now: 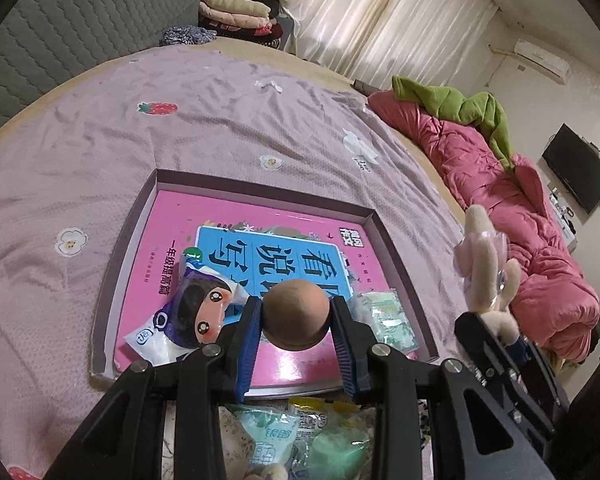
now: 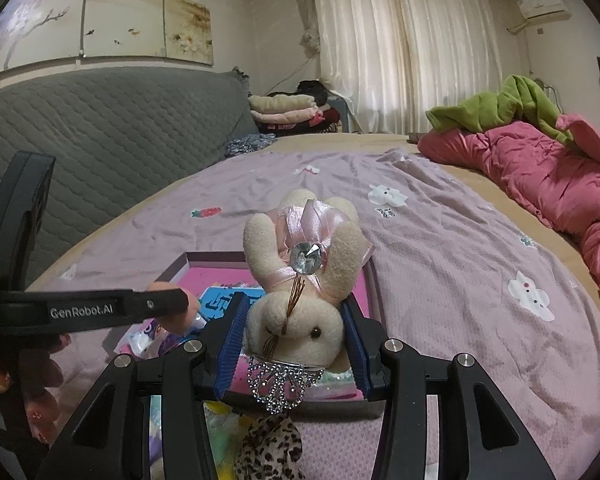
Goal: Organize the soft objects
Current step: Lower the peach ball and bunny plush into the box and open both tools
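Note:
My left gripper (image 1: pixel 296 322) is shut on a brown foam ball (image 1: pixel 296 314), held over a shallow box (image 1: pixel 112 264) lined with a pink book (image 1: pixel 172 216) on the bed. Inside the box lie a cartoon-face packet (image 1: pixel 188 316) and a green packet (image 1: pixel 388 316). My right gripper (image 2: pixel 296 328) is shut on the head of a cream plush bunny (image 2: pixel 300 280) wearing a pink ribbon, a gem and a beaded crown. The bunny (image 1: pixel 488 264) also shows at the right of the left wrist view. The left gripper's body (image 2: pixel 80 310) crosses the left of the right wrist view.
More packets (image 1: pixel 300 440) and a leopard-print piece (image 2: pixel 268 448) lie near the box's front edge. A pink quilt (image 1: pixel 520 208) with a green blanket (image 1: pixel 460 104) lines the bed's right side. A grey headboard (image 2: pixel 100 140) and folded clothes (image 2: pixel 284 112) stand beyond.

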